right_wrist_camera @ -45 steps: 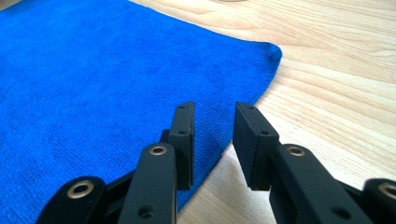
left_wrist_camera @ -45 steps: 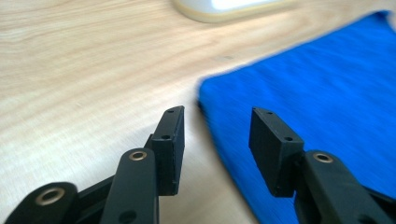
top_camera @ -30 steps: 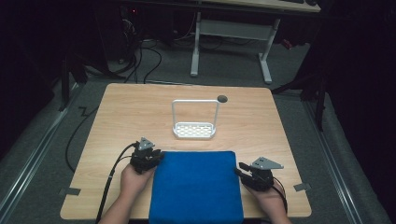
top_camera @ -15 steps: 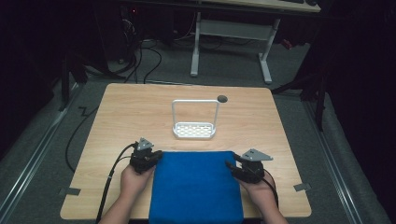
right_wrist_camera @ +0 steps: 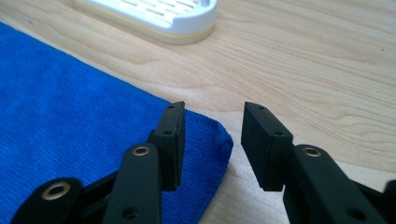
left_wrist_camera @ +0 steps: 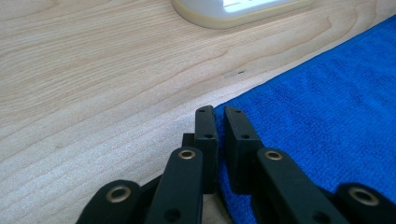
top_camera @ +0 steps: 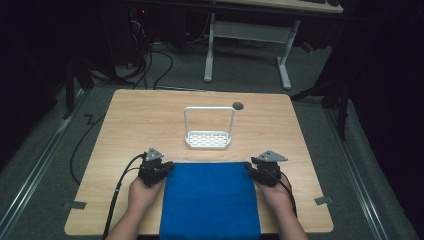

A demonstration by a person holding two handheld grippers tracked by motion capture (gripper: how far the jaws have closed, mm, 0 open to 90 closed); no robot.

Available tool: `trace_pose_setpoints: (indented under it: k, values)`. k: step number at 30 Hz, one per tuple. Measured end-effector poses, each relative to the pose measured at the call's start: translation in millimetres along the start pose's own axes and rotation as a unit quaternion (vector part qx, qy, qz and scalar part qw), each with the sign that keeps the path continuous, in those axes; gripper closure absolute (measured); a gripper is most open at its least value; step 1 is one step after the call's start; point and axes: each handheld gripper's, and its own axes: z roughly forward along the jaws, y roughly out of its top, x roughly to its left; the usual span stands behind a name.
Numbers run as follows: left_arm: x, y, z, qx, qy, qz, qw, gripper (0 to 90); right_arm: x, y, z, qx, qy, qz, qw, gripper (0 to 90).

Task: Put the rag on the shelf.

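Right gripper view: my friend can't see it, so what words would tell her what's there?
The right gripper holds its two black fingers open around the corner of a blue towel on a wooden table. A white slotted tray sits beyond.

Light wooden table [top_camera: 130, 125]: blue towel [top_camera: 207, 200] at near edge, white rack [top_camera: 208, 139] mid-table.

The blue cloth [top_camera: 210, 200] runs off the high view's bottom edge (its near corners stay unseen).
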Motion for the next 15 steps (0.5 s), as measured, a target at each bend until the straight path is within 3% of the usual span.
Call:
trace_pose_setpoints:
  k: [7, 11, 15]
  values:
    - [0.6, 0.0, 0.0, 0.000, -0.002, -0.003, 1.0000, 84.1, -3.9, -3.1, 9.7, 0.016, 0.002, 0.004, 0.9999, 60.7]
    - [0.3, -0.3, -0.2, -0.001, -0.002, -0.002, 1.0000, 83.6, -10.5, -2.8, 16.0, 0.024, 0.010, 0.027, 0.9993, 60.4]
    - [0.3, -0.4, -0.2, -0.001, -0.002, -0.002, 1.0000, 83.6, -7.5, -2.9, 16.0, 0.024, 0.012, 0.017, 0.9995, 61.9]
